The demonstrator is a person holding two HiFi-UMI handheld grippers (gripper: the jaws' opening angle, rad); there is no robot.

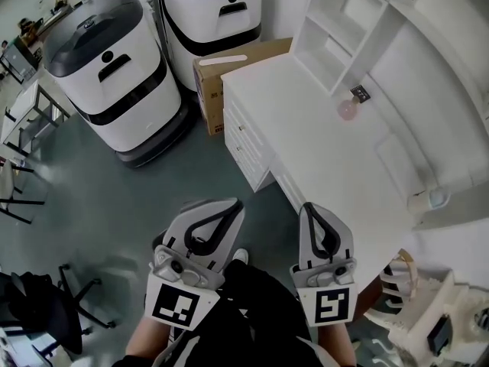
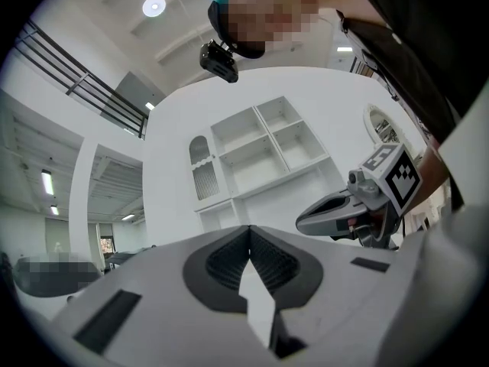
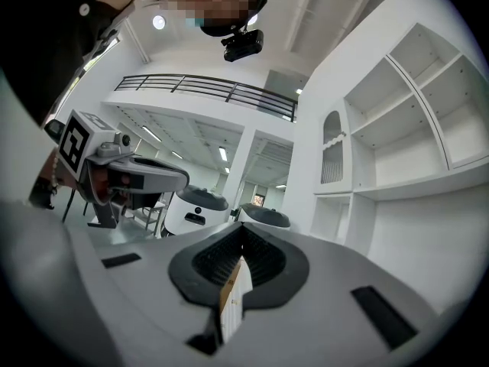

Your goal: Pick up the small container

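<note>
A small, pale pink see-through container (image 1: 348, 110) stands on the white desk (image 1: 306, 128), toward the back next to the shelf unit. Both grippers hang low in front of the person's body, well short of the desk top and far from the container. My left gripper (image 1: 226, 206) is shut with nothing between its jaws, which meet at the tip in its own view (image 2: 248, 237). My right gripper (image 1: 312, 208) is also shut and empty (image 3: 243, 237), beside the desk's near corner. Each gripper shows in the other's view, the right one (image 2: 359, 205) and the left one (image 3: 126, 176).
A white shelf unit (image 1: 344, 29) stands at the back of the desk, with a square marker tag (image 1: 360, 93) at its foot. Another small white cup (image 1: 428, 199) sits at the desk's right. Two white-and-grey machines (image 1: 107, 67) (image 1: 210, 10) and a cardboard box (image 1: 229, 63) stand on the floor at the left.
</note>
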